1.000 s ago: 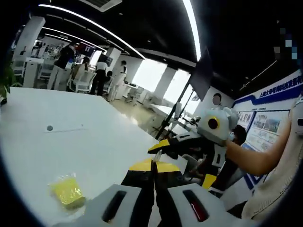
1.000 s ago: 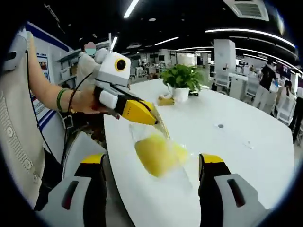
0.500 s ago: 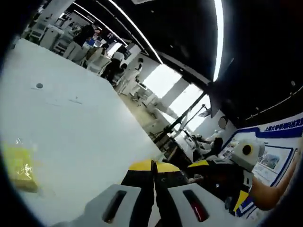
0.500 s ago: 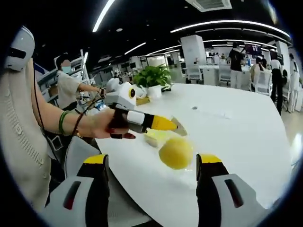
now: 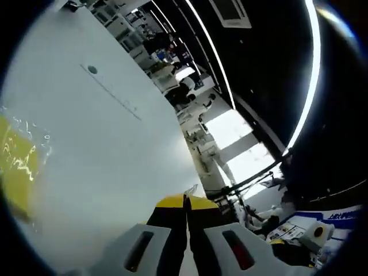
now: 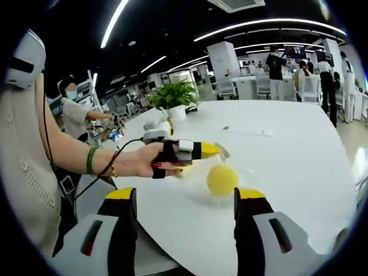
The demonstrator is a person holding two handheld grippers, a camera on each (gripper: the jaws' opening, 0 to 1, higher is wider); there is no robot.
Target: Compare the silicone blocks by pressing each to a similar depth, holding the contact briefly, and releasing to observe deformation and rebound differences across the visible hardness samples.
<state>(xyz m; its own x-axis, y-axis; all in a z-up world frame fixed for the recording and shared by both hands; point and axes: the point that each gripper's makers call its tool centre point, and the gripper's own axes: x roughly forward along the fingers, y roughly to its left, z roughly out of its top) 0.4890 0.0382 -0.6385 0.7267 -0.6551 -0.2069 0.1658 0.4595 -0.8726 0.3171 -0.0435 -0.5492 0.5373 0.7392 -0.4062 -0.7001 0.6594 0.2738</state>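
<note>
A round yellow silicone block [image 6: 222, 179] in clear wrapping lies on the white table [image 6: 287, 144], just beyond my right gripper [image 6: 184, 198], whose jaws stand open and apart from it. A hand holds my left gripper [image 6: 222, 152] shut, its tips just above that block. A paler yellow block [image 6: 185, 170] peeks out behind the hand. In the left gripper view my left gripper [image 5: 185, 201] is shut over the bare table [image 5: 115, 149], with a sliver of clear film at its tips. A yellow block [image 5: 16, 167] in a crinkled clear bag sits at the far left.
A potted plant [image 6: 175, 95] stands at the table's far end. The table edge [image 6: 172, 230] runs close below the blocks. A small round inset [image 5: 92, 69] marks the tabletop. Several people stand at desks behind, and a seated person [image 6: 72, 115] is at the left.
Both views have swung. The left gripper has rolled, so the bagged yellow block sits at the left edge of its view. In the right gripper view the round block looks a little farther off.
</note>
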